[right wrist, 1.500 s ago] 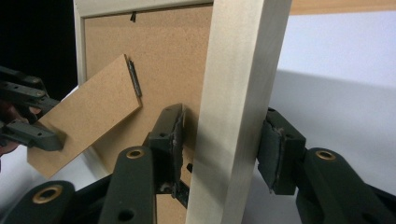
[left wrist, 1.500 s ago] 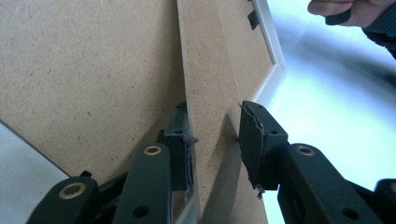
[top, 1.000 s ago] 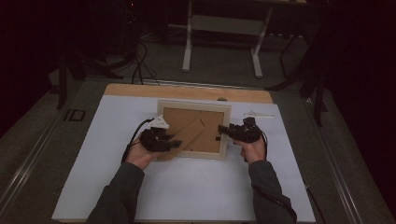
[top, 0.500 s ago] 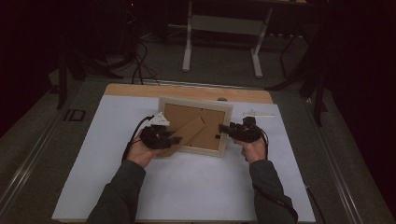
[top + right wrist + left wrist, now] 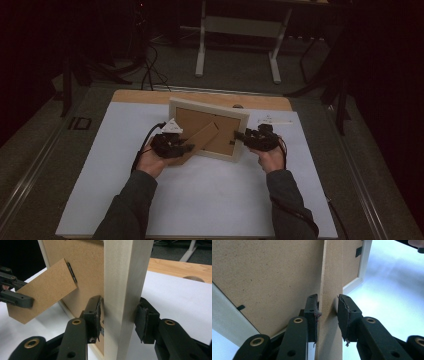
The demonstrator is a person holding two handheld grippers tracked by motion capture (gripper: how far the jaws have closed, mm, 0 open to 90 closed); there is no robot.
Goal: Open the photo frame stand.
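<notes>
A pale wooden picture frame (image 5: 207,106) is held tilted up off the table with its brown backing (image 5: 262,272) facing the person. Its hinged fibreboard stand (image 5: 202,137) sticks out to the lower left. My left gripper (image 5: 187,148) is at the stand's free end. Up close, the left gripper (image 5: 328,307) has a pad on each face of the stand (image 5: 332,277), and its jaws have just been closing on it. My right gripper (image 5: 239,136) holds the frame's right side. Up close, the right gripper (image 5: 120,312) is shut on that pale rail (image 5: 125,270).
A white sheet (image 5: 200,200) covers the table, with a strip of bare wood (image 5: 150,96) along the far edge. A small slip of paper (image 5: 272,120) lies right of the frame. Beyond the table are white desk legs (image 5: 201,50) and floor cables (image 5: 147,65).
The frame has tipped up a little, its top edge now higher and farther back. Both hands have stayed almost where they were.
</notes>
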